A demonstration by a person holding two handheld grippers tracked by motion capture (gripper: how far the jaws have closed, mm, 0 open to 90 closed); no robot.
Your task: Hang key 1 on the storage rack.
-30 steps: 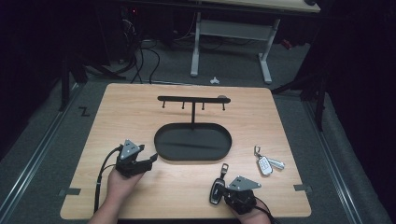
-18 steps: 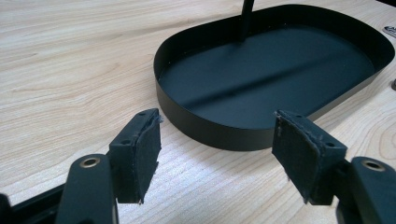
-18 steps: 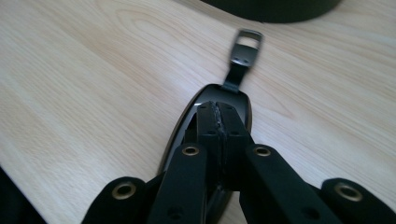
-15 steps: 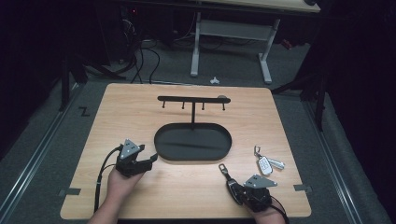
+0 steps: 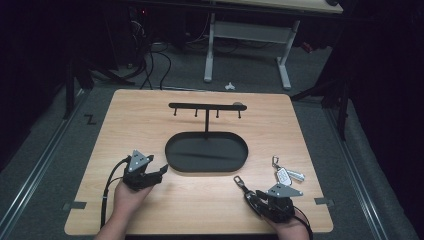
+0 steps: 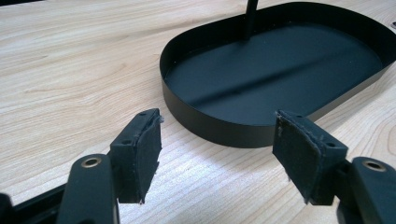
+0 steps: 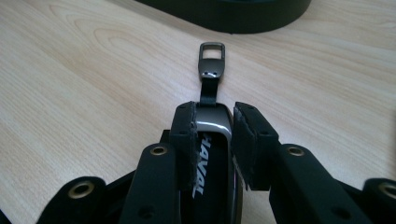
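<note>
Both right tool jaws just opened, flanking key fob

Tray mid-bench, hook rack rising from it; key fob front-right, other keys further right.

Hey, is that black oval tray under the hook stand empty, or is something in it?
Empty. The tray shows bare black floor, with the stand's post rising from it.

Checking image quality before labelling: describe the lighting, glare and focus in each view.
High view: lit table, dark surroundings, soft detail. Left gripper view: sharp, a pale streak of glare across the black tray. Right gripper view: key fob sharp with a bright highlight; nearest parts of the right hand-held gripper slightly soft.
</note>
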